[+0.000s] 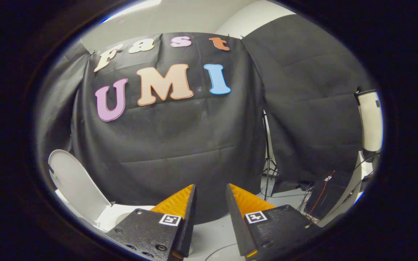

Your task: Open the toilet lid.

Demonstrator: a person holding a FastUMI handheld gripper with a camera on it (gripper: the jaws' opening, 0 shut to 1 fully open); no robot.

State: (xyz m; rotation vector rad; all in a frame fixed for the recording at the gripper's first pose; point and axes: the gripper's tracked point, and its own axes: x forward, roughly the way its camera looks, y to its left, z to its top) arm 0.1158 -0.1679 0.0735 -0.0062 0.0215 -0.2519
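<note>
Lid (76, 185) of the toilet (116, 214) already stands raised, at eight o'clock from the gripper (210, 190); fingers parted, grasping nothing. Only backing away seems left.

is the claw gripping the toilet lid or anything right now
Nothing is held: the claw is open with an empty gap between its fingers, and the raised toilet lid stands apart, off to its side.

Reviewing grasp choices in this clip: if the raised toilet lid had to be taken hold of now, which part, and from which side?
Best guess: the lid's free rounded top edge, coming in from its front face. It stands tilted up with its hinge end low by the seat, so only the top rim is pinchable. The gripper is open, holding nothing, away from the lid.
</note>
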